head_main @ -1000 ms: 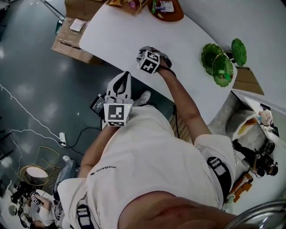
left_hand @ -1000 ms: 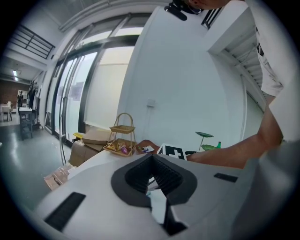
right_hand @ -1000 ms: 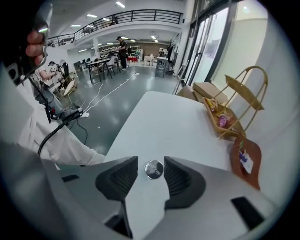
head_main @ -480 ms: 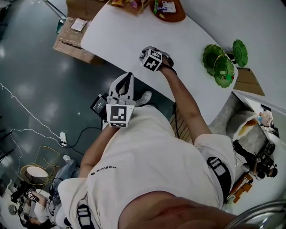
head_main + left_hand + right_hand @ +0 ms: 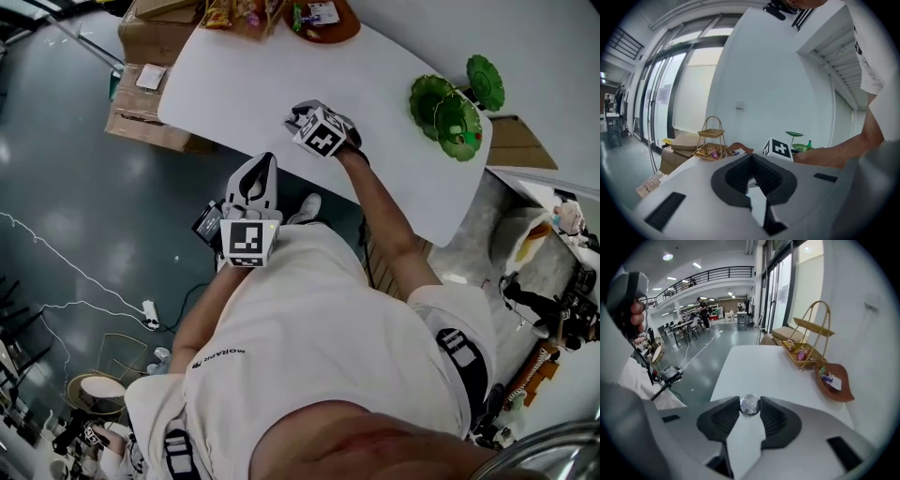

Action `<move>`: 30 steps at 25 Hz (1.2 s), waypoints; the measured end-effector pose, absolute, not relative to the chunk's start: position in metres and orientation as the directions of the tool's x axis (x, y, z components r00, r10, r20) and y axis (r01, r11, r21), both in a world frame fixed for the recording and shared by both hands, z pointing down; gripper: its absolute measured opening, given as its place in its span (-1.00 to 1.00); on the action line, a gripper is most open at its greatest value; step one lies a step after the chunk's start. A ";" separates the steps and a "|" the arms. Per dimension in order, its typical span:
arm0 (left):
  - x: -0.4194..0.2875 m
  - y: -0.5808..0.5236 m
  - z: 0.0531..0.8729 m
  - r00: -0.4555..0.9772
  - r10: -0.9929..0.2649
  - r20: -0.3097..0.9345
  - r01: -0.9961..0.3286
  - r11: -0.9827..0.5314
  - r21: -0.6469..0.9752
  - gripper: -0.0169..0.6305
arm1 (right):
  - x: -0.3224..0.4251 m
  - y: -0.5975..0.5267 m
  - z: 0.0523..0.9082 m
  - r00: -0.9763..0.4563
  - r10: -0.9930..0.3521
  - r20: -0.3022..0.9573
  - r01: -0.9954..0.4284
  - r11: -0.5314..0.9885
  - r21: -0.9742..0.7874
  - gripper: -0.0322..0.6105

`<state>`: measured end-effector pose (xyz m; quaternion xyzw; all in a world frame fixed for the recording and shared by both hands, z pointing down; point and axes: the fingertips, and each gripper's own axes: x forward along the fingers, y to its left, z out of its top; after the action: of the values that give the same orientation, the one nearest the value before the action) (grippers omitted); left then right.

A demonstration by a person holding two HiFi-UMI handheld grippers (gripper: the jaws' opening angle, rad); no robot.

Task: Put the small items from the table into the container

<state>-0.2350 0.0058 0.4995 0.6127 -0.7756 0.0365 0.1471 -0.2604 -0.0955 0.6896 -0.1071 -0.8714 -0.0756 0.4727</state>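
Note:
My right gripper (image 5: 750, 406) is shut on a small round silver item (image 5: 750, 404), pinched between its fingertips above the white table (image 5: 754, 366). In the head view the right gripper (image 5: 298, 115) hovers over the table's near edge. A brown leaf-shaped wooden tray (image 5: 836, 383) with small items stands at the far right of the table, next to a tiered wire basket (image 5: 808, 341) of wrapped sweets. My left gripper (image 5: 268, 161) is shut and empty, held off the table beside my body. In the left gripper view its pads (image 5: 750, 159) meet at the tip.
Green stemmed dishes (image 5: 452, 111) stand at the table's right end. Cardboard boxes (image 5: 141, 80) lie on the floor beyond the table's left corner. Cables and a power strip (image 5: 145, 309) trail across the dark floor on the left.
My right gripper has lifted a little above the table and rolled slightly. The left gripper has stayed in place beside my body.

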 end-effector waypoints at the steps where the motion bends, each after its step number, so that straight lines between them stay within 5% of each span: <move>1: -0.232 0.003 0.498 -0.194 -0.943 0.270 -0.965 0.233 0.120 -0.94 | -0.257 -0.099 0.683 -0.550 0.108 0.828 0.230 0.973 0.026 -0.45; 19: -0.166 -0.047 0.474 0.033 -0.978 0.206 -0.997 -0.017 0.078 -0.94 | -0.167 -0.163 0.587 -0.776 -0.165 0.609 -0.214 0.977 -0.007 -0.45; 30: -0.111 -0.070 0.459 0.183 -0.971 0.156 -0.982 -0.173 0.075 -0.94 | -0.092 -0.190 0.538 -0.784 -0.423 0.454 -0.470 0.883 0.009 -0.45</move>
<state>-0.1109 -0.0703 0.4594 0.7649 -0.6382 0.0362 0.0792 -0.0916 -0.1905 0.5381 0.2367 -0.9431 0.0521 0.2277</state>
